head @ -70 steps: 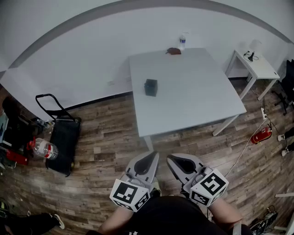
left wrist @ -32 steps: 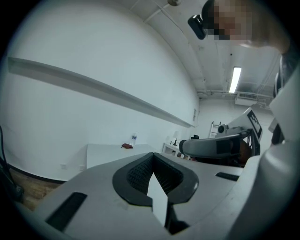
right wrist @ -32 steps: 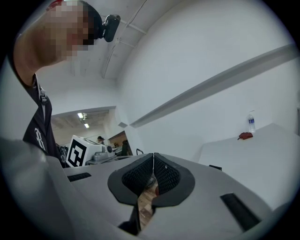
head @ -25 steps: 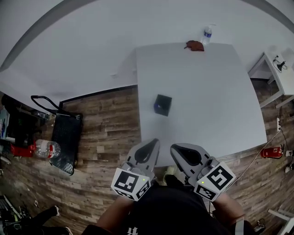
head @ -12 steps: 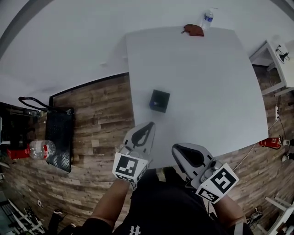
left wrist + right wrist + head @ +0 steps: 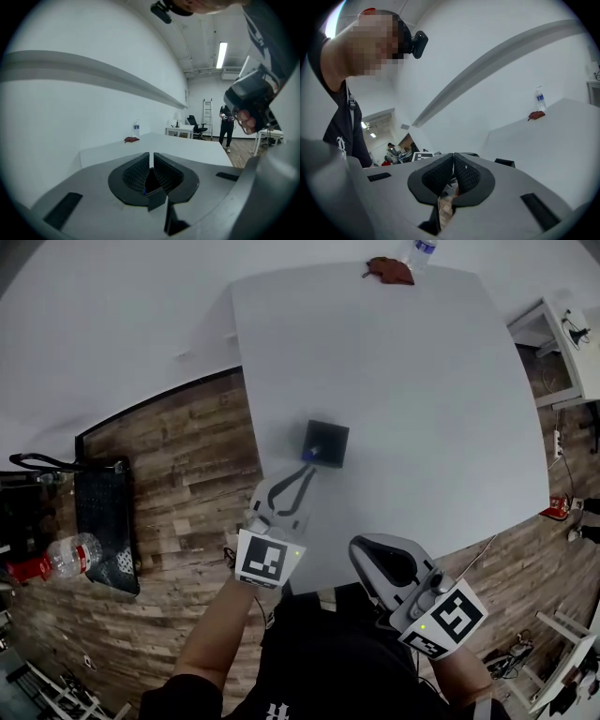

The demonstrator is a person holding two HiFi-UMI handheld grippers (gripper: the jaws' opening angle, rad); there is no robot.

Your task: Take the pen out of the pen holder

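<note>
Nothing is lifted yet. The blue pen (image 6: 314, 454) stands in the black square pen holder (image 6: 330, 439) on the white table (image 6: 422, 399), so I judge the grab and pull-out are all left. My left gripper (image 6: 305, 474) hovers just beside the holder's near edge, jaws pressed almost together on nothing — they'd need opening first. My right gripper (image 6: 366, 552) hangs near my body, jaws closed and empty.

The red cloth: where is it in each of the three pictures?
Head view: red cloth at the top, far edge of the table.
Left gripper view: red cloth left of centre, above the jaws.
Right gripper view: red cloth at the right.
Shared landmark: the water bottle beside it.
</note>
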